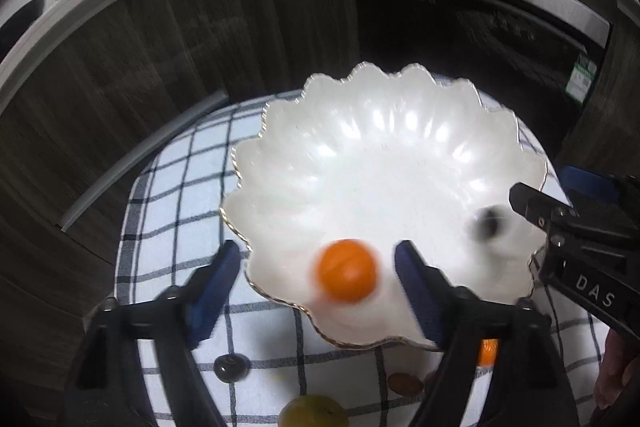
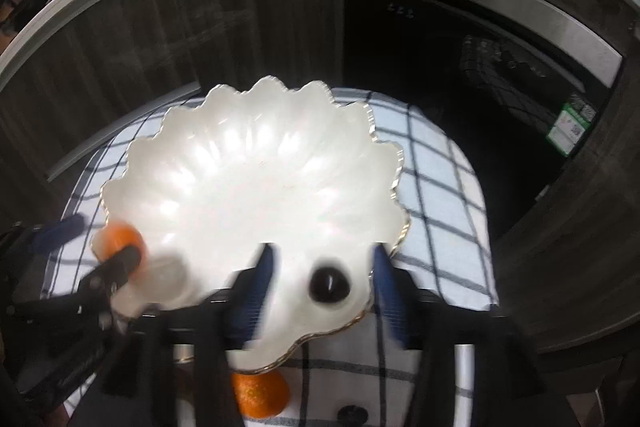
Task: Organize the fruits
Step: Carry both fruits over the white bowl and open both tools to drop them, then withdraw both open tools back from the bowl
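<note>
Over a checked cloth [image 1: 188, 179] on the bench, 2 grippers hang above a white scalloped bowl [image 1: 384, 155]. The left gripper [image 1: 320, 267] stands open, a small orange fruit [image 1: 347, 270] blurred between its blue fingers [image 1: 216, 287], untouched. The right gripper [image 2: 322, 277] is open too, a dark round fruit [image 2: 329, 285] loose between its pads inside the bowl's near rim.
</note>
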Demonstrator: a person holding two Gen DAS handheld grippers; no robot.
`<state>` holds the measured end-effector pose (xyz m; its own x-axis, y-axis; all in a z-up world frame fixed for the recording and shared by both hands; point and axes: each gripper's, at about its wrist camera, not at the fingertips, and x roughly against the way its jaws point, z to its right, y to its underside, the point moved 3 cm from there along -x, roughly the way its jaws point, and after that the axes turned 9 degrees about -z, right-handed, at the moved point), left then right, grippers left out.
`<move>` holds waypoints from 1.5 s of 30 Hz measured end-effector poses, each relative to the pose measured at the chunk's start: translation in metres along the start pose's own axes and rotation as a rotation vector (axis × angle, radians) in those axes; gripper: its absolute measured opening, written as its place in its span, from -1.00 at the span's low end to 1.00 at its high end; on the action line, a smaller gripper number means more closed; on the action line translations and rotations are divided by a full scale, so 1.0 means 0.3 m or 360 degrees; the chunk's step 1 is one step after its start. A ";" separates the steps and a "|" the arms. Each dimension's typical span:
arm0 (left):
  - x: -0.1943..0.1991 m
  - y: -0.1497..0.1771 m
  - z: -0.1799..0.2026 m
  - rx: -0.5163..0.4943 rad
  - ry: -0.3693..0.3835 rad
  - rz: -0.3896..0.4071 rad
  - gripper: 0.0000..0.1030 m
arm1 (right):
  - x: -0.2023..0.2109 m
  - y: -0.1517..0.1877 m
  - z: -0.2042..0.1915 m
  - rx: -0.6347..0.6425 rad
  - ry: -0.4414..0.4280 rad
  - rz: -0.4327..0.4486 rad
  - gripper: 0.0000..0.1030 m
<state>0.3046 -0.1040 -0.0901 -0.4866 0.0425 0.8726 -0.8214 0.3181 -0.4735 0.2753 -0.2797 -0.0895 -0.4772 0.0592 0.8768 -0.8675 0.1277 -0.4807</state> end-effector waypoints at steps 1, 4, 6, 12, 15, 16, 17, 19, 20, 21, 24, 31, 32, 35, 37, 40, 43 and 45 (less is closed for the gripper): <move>0.007 -0.004 -0.003 0.0001 -0.0007 0.0005 0.59 | 0.009 -0.003 0.006 -0.0017 0.0025 0.0024 0.52; 0.026 -0.013 -0.018 0.0015 -0.0017 0.0039 0.80 | 0.027 -0.013 0.024 -0.0051 0.0069 0.0060 0.60; 0.044 -0.020 -0.023 0.0020 -0.0025 0.0071 0.85 | 0.036 -0.019 0.036 -0.0074 0.0077 0.0067 0.60; 0.087 -0.028 -0.040 0.0058 -0.0038 0.0116 0.87 | 0.069 -0.026 0.050 -0.0109 0.0076 0.0106 0.60; 0.098 -0.025 -0.045 0.0071 -0.0031 0.0119 0.87 | 0.087 -0.028 0.052 -0.0114 0.0079 0.0135 0.60; 0.100 -0.025 -0.046 0.0076 -0.0029 0.0119 0.87 | 0.095 -0.029 0.052 -0.0115 0.0079 0.0144 0.60; 0.103 -0.023 -0.048 0.0077 -0.0029 0.0119 0.87 | 0.102 -0.030 0.053 -0.0114 0.0080 0.0148 0.60; 0.111 -0.019 -0.049 0.0080 -0.0030 0.0123 0.87 | 0.116 -0.030 0.054 -0.0111 0.0086 0.0164 0.60; 0.115 -0.017 -0.049 0.0082 -0.0029 0.0125 0.87 | 0.121 -0.031 0.054 -0.0110 0.0085 0.0168 0.60; 0.119 -0.016 -0.049 0.0086 -0.0027 0.0128 0.87 | 0.128 -0.032 0.054 -0.0110 0.0084 0.0173 0.60; 0.134 -0.011 -0.050 0.0100 -0.0014 0.0134 0.87 | 0.150 -0.029 0.056 -0.0109 0.0087 0.0194 0.60; 0.164 0.011 -0.048 0.0124 -0.0004 0.0150 0.87 | 0.181 -0.013 0.065 -0.0101 0.0093 0.0219 0.60; 0.166 0.016 -0.047 0.0127 -0.0002 0.0149 0.87 | 0.184 -0.009 0.066 -0.0100 0.0092 0.0219 0.60; 0.172 0.031 -0.046 0.0132 0.0003 0.0145 0.87 | 0.191 0.004 0.064 -0.0092 0.0086 0.0218 0.60; 0.177 0.042 -0.047 0.0134 0.0005 0.0143 0.87 | 0.197 0.014 0.063 -0.0084 0.0088 0.0220 0.60; 0.185 0.060 -0.046 0.0140 0.0030 0.0138 0.86 | 0.209 0.028 0.058 -0.0077 0.0080 0.0230 0.60; 0.191 0.075 -0.042 0.0136 0.0023 0.0143 0.86 | 0.220 0.043 0.051 -0.0055 0.0080 0.0241 0.60; 0.192 0.087 -0.039 0.0138 0.0021 0.0141 0.86 | 0.224 0.053 0.048 -0.0045 0.0077 0.0245 0.60</move>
<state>0.2584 -0.0822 -0.0507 -0.5546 0.0796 0.8283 -0.7984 0.2293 -0.5567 0.2273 -0.2878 -0.0384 -0.5960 0.1279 0.7927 -0.7802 0.1413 -0.6094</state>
